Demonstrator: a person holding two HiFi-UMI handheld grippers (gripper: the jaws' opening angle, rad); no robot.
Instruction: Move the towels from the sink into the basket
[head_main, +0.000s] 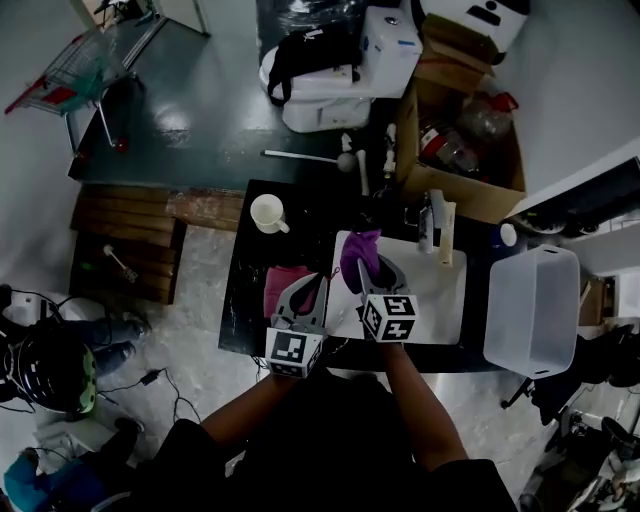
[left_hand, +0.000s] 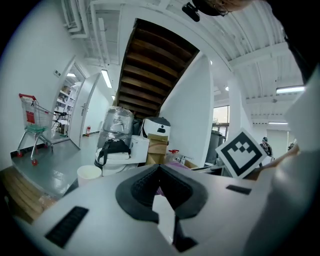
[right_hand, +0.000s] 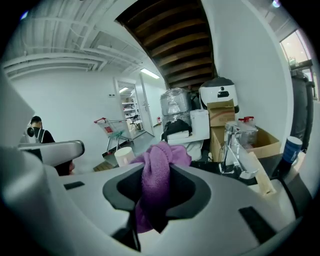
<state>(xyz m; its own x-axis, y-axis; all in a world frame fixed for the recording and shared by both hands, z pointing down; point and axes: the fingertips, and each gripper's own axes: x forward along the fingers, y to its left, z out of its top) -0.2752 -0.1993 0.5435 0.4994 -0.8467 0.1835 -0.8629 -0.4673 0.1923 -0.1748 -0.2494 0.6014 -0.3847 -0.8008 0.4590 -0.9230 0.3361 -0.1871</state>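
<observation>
A pink towel (head_main: 283, 283) lay on the counter (head_main: 240, 310) just left of the sink (head_main: 430, 300). The left gripper (head_main: 312, 288) hung over the sink's left edge, its fingers closed together on nothing. The right gripper (head_main: 366, 268) was above the sink, its fingers narrow, clamped on a purple towel (head_main: 358, 250) that bunched out past their tips. The basket (head_main: 530, 320) stood just right of the sink.

The cup (head_main: 267, 213) stands upper left on the counter (head_main: 240, 300). The towel (head_main: 358, 255) hangs mid-frame over the sink (head_main: 440, 295). The basket (head_main: 530, 345) sits right.
</observation>
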